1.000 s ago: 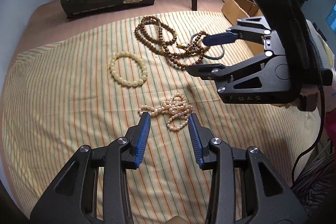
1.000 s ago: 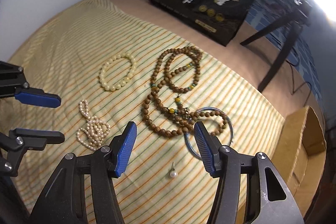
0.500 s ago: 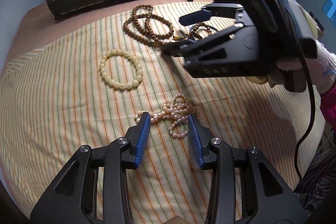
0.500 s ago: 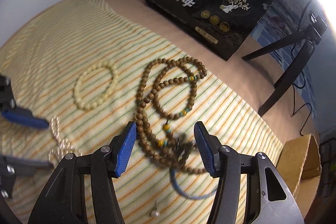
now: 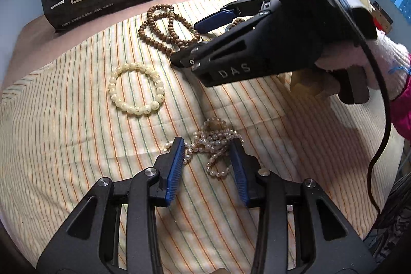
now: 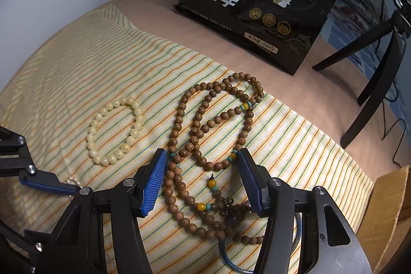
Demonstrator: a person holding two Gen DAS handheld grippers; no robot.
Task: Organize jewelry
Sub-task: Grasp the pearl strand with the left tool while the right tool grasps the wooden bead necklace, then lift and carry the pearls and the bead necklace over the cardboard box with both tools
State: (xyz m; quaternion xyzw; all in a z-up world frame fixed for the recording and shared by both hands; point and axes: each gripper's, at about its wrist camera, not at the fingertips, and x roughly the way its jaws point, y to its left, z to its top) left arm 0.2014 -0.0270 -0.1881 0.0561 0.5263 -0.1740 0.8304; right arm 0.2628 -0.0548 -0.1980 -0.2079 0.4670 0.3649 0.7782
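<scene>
A tangled pearl necklace (image 5: 214, 143) lies on the striped cloth (image 5: 64, 135), between the open fingers of my left gripper (image 5: 209, 158). A cream bead bracelet (image 5: 136, 89) lies beyond it to the left, also in the right wrist view (image 6: 115, 131). A long brown wooden bead necklace (image 6: 213, 145) lies further back; my right gripper (image 6: 203, 179) is open and straddles its lower loops. In the left wrist view the right gripper (image 5: 190, 43) hovers over the wooden necklace (image 5: 164, 27). A blue ring (image 6: 231, 258) lies under the beads, partly hidden.
A black snack bag (image 6: 257, 1) stands at the back on the tan surface. A black tripod (image 6: 372, 55) stands at the back right. A cardboard box (image 6: 385, 212) sits at the right edge of the cloth.
My right gripper has moved forward and down over the wooden bead necklace. My left gripper has moved forward so the pearl necklace lies between its fingers.
</scene>
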